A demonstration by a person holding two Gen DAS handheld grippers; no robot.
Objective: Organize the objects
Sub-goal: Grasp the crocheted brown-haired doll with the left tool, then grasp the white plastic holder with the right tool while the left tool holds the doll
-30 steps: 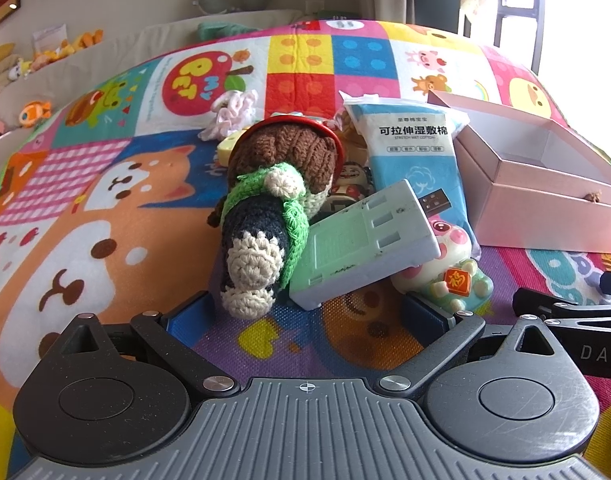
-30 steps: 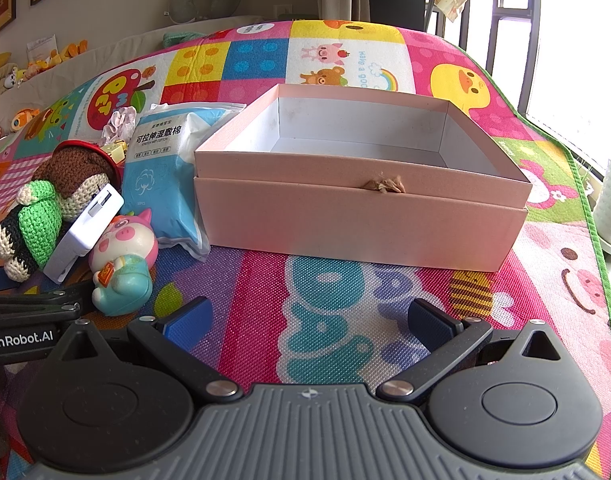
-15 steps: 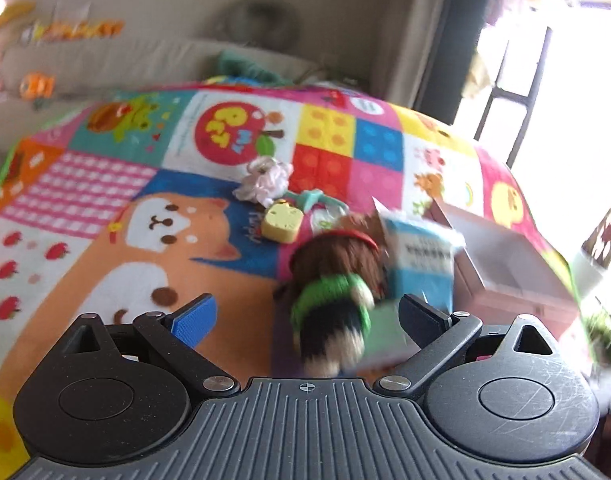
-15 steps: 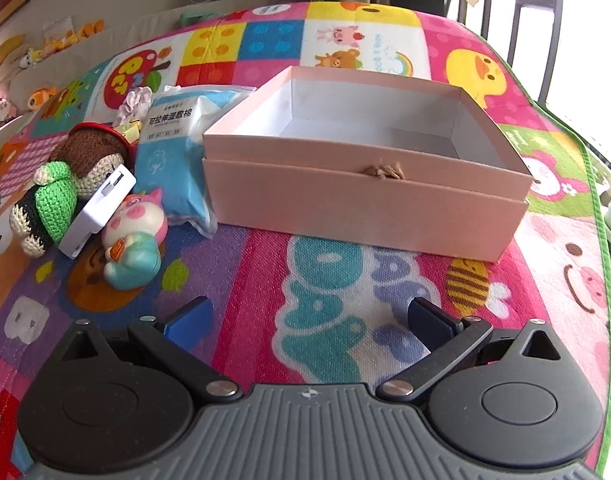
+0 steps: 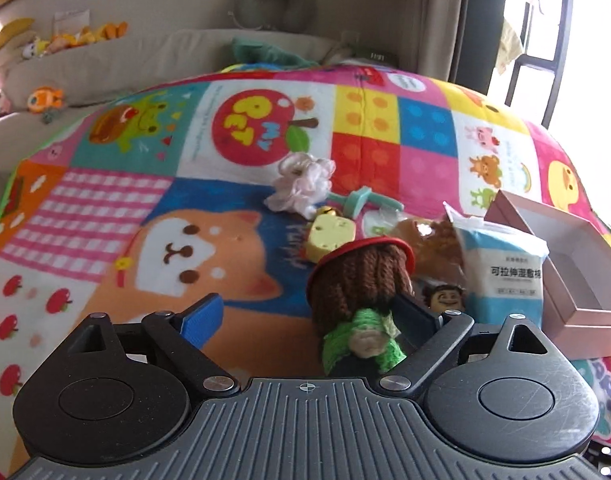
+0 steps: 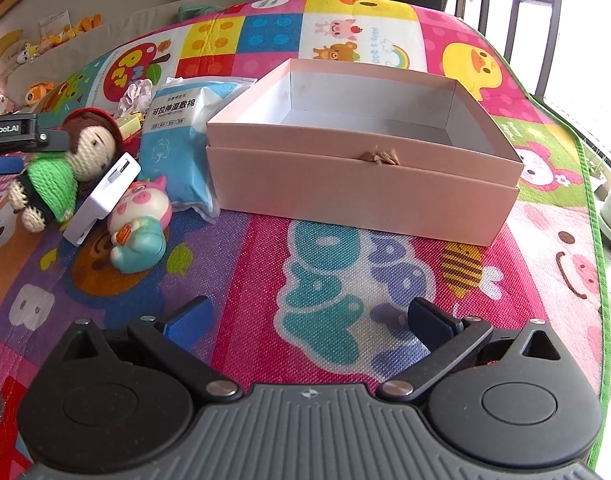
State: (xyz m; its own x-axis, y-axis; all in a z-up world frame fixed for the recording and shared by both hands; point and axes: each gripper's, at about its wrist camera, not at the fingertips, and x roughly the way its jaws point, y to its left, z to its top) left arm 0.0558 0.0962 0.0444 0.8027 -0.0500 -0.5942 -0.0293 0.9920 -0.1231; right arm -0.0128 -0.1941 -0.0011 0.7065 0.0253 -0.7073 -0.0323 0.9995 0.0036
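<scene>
A crocheted doll (image 5: 359,288) with brown hair, a red hat and a green top lies on the play mat, also in the right wrist view (image 6: 61,168). My left gripper (image 5: 309,320) is open, and the doll sits between its fingers, against the right one. The open pink box (image 6: 361,184) stands on the mat ahead of my right gripper (image 6: 309,320), which is open and empty. The box corner shows in the left wrist view (image 5: 577,276).
A blue wipes pack (image 6: 181,136), a white plastic case (image 6: 105,196) and a pig toy (image 6: 139,224) lie left of the box. A yellow toy (image 5: 327,238), a pale scrunchie (image 5: 301,188) and a small figure (image 5: 443,300) lie beyond the doll.
My left gripper swung away and up, then came back down around the doll from behind its head. My right gripper drew back and rose a little.
</scene>
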